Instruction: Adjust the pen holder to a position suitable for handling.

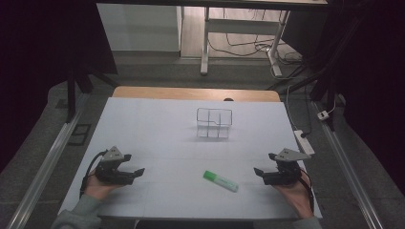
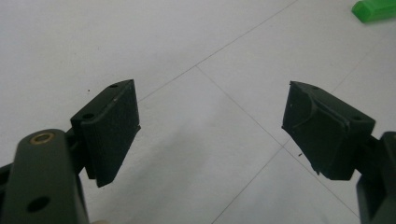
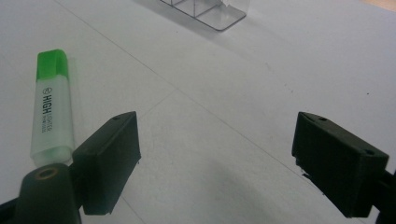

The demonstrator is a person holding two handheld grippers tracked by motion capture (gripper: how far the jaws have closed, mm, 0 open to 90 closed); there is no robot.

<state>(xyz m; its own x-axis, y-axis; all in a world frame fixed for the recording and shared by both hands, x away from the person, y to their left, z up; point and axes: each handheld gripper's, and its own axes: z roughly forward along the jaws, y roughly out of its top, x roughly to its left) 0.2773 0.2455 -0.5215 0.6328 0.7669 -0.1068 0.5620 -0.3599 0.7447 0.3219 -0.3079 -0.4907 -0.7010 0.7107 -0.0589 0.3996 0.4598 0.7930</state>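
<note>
A green-capped highlighter [image 1: 220, 181] lies flat on the white table top [image 1: 162, 138], between the two hands and nearer the right one. In the right gripper view the highlighter [image 3: 50, 107] lies just left of the jaws, its green cap pointing away. My right gripper [image 1: 260, 173] rests near the table's front right, jaws wide apart with nothing between them [image 3: 215, 158]. Near the front left my left gripper [image 1: 136, 171] is open too, over bare table [image 2: 210, 135]; the highlighter's green cap [image 2: 373, 9] peeks in at that view's top right.
A clear plastic organiser [image 1: 214, 123] with several compartments stands at the middle of the table, toward the back; its base [image 3: 205, 11] shows in the right gripper view. A white power strip [image 1: 304, 141] lies off the table's right edge. Desk legs and cables stand beyond.
</note>
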